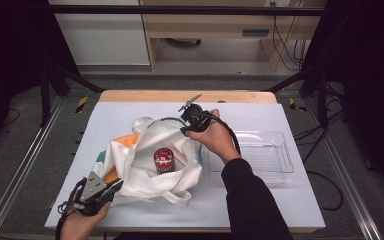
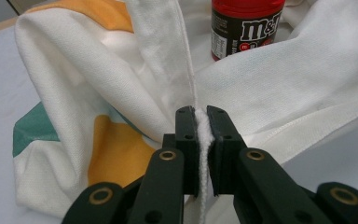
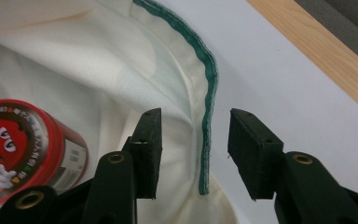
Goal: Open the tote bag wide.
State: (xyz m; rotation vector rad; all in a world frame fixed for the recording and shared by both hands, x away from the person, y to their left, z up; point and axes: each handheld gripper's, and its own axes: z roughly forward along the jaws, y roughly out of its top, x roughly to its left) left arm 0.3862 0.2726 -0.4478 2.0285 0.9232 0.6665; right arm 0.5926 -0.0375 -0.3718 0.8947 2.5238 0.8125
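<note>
Bag (image 1: pixel 145 160) lies mid-surface, mouth open, red can (image 1: pixel 164 160) inside. Left gripper (image 1: pixel 111 188) fingers clamped on near-left cloth fold. Right gripper (image 1: pixel 185 131) fingers apart, straddling green-edged far rim (image 3: pixel 207 116). Keep left clamp steady; close right squarely on rim.

**Hidden and cut-off bits**

Red candy canister (image 2: pixel 244 25): top cropped by the upper edge in left gripper view; left side cropped in right gripper view, lower part hidden behind a jaw. In high view its base sits down in the white tote bag (image 1: pixel 145 165), label too small to read. Bag fabric pinched in the left gripper (image 2: pixel 202 135): strip disappears between the pads, which part of the bag can't tell. Green-trimmed bag rim (image 3: pixel 207 93) runs out the top edge. Right gripper (image 1: pixel 192 120) tips in high view partly covered by the hand (image 1: pixel 215 137). Clear plastic tray (image 1: pixel 272 155): near-left corner hidden by the sleeve.
</note>
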